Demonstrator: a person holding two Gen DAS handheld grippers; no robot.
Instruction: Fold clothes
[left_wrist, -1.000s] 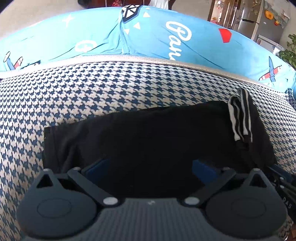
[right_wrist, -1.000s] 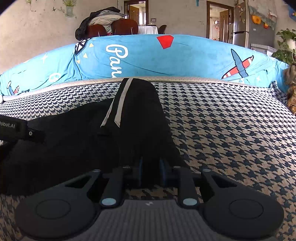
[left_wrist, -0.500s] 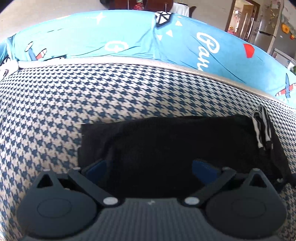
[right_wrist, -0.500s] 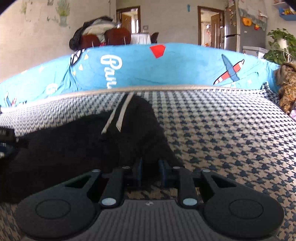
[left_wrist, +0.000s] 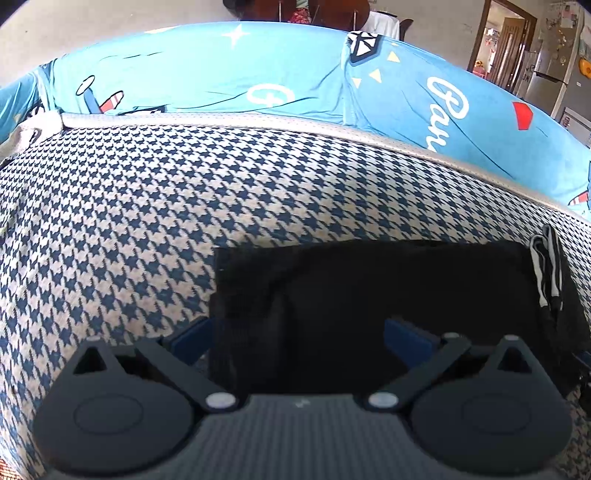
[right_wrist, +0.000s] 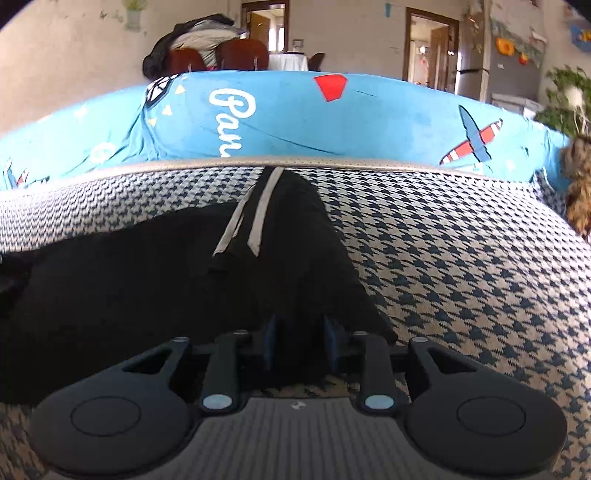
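Note:
A black garment (left_wrist: 369, 295) with white side stripes (left_wrist: 546, 273) lies folded on the houndstooth cushion (left_wrist: 147, 221). My left gripper (left_wrist: 299, 334) is open wide just above the garment's left edge; the left pad is over the cushion and the right pad over the cloth. In the right wrist view the garment (right_wrist: 147, 295) rises in a ridge carrying the white stripes (right_wrist: 258, 218). My right gripper (right_wrist: 301, 341) sits at the near end of that ridge. Its jaws are opening, with black cloth still between the blue pads.
A bright blue printed cover (left_wrist: 258, 77) runs along the back edge of the cushion (right_wrist: 461, 258). Bare houndstooth surface lies left of the garment and to its right. A furry brown thing (right_wrist: 580, 192) and a plant (right_wrist: 565, 99) are at the far right.
My left gripper has slid left along the garment to its left edge, still open. The right gripper's pads have spread apart a little around the cloth ridge.

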